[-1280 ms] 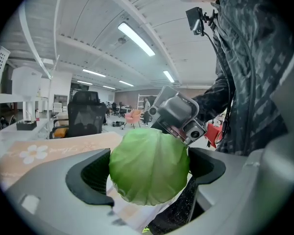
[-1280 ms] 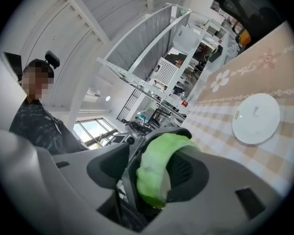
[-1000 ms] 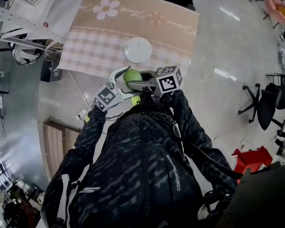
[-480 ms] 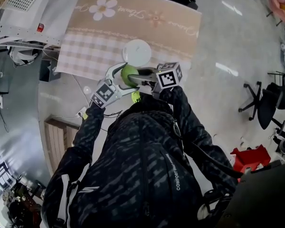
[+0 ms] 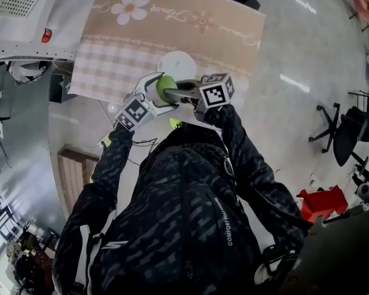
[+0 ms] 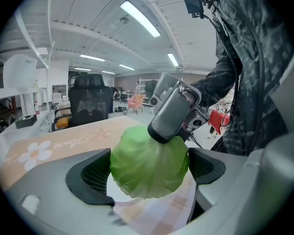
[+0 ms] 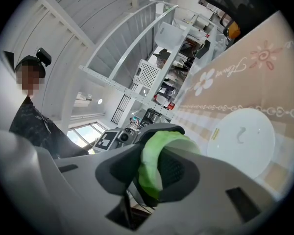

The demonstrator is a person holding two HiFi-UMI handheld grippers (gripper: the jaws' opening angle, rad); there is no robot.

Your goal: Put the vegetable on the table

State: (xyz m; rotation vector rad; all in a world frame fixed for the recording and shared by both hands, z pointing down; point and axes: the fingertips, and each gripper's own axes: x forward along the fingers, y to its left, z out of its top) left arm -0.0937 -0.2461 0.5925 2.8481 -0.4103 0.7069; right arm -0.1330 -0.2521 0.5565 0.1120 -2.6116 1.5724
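Note:
A round green cabbage (image 5: 165,86) hangs just over the near edge of the table (image 5: 172,17), close to a white plate (image 5: 178,63). My left gripper (image 5: 158,90) is shut on it. In the left gripper view the cabbage (image 6: 147,165) fills the gap between both black pads (image 6: 88,175). My right gripper (image 5: 173,93) comes in from the right and bites the cabbage's top (image 6: 159,136). Its jaws have just been closing. In the right gripper view green leaf (image 7: 149,165) is pinched between them, above the plate (image 7: 245,136).
The table wears a beige cloth with flower prints and a checked band (image 5: 111,66). White shelving (image 5: 24,17) stands at its left. A wooden panel (image 5: 71,183) lies on the floor by my left side. An office chair (image 5: 341,134) and a red box (image 5: 323,201) stand to the right.
Both grippers have carried the cabbage forward from in front of the table to its near edge by the plate. The right gripper's jaws have closed in on the cabbage.

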